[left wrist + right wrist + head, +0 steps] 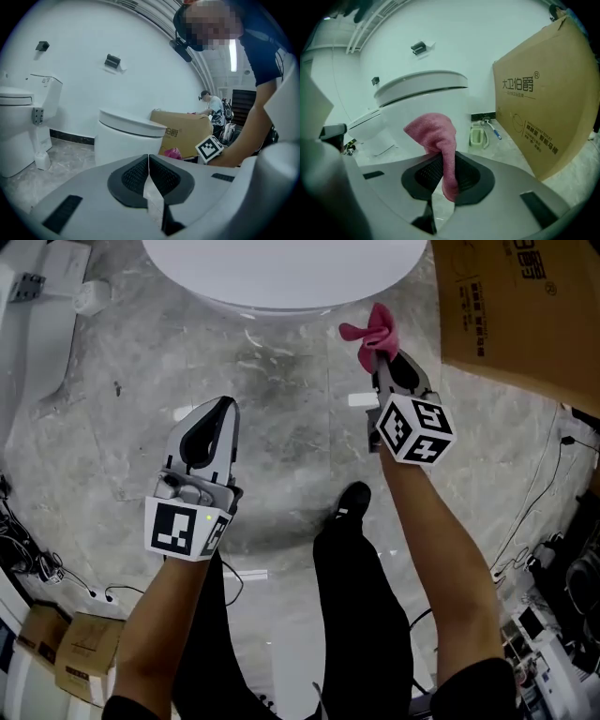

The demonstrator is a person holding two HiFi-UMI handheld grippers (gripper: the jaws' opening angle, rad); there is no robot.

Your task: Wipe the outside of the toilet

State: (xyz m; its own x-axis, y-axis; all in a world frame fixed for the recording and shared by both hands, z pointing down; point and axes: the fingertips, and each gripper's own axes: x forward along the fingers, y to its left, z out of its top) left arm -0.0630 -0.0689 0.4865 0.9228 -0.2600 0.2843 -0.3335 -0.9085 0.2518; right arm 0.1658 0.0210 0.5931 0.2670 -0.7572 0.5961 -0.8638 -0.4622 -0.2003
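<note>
Toilet [281,273], white with its lid down, is shown on the grey marbled floor [262,427], ahead of both tools. The right tool [380,360] is clamped on a pink cloth [373,334], apart from the bowl. The left tool [223,405] is pressed together on nothing. The cardboard box [548,108] beside the toilet is printed with Chinese characters, ® and "INTELLIGENT TOILET".
</note>
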